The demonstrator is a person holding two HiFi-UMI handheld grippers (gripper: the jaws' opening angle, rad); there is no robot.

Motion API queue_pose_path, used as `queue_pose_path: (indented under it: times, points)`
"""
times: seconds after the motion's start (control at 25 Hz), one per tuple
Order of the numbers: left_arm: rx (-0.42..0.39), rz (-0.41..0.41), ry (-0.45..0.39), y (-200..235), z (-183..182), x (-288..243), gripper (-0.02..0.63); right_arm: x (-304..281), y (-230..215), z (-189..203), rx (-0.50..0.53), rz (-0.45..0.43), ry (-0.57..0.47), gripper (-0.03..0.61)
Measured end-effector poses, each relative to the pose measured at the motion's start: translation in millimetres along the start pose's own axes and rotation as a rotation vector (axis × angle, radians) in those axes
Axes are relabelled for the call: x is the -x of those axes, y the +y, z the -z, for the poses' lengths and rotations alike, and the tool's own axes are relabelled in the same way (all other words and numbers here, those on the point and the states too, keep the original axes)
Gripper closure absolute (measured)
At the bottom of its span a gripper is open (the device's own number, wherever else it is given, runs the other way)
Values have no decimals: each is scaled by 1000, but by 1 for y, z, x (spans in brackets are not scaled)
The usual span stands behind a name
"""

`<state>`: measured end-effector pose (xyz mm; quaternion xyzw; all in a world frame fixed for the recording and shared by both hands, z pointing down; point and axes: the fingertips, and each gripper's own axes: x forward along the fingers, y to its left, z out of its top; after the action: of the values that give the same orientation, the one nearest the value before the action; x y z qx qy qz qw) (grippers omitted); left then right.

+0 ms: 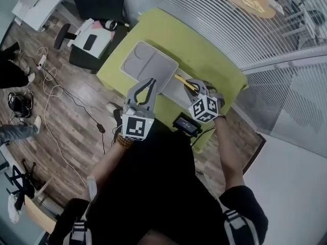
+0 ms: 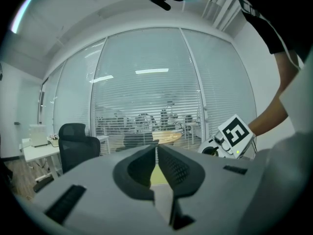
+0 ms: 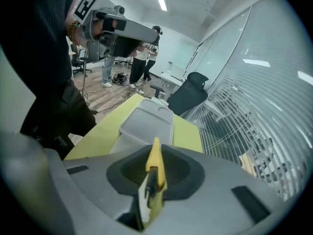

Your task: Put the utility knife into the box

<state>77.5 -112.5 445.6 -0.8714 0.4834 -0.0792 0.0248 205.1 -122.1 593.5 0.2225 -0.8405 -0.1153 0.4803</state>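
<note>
R gripper (image 3: 154, 176): clamped on the knife (image 3: 155, 164), blade end pointing fwd toward the box (image 3: 146, 124).
Knife: yellow, edge-up btw the R jaws, held above the table (image 1: 204, 45), just beside the box's near-right corner, not in it.
L gripper (image 2: 156, 153): jaws drawn together, nothing btw them; held over the table's near edge, next to the box.
Box: white, sits on the yellow-green table, in front of both grippers.
Bkgd: black office chair (image 3: 188, 94), glass wall w/ blinds, cables (image 1: 51, 93) on the wood floor.
</note>
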Motion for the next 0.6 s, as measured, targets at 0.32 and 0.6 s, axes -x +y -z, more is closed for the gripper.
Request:
queue_pose_path:
  times: [0.32, 0.6]
  points:
    - [12, -16, 4, 3, 3, 5, 603, -15, 14, 15, 51, -96, 60, 525]
    - [36, -23, 33, 4, 11, 9, 603, -29, 28, 28, 93, -173, 101, 525]
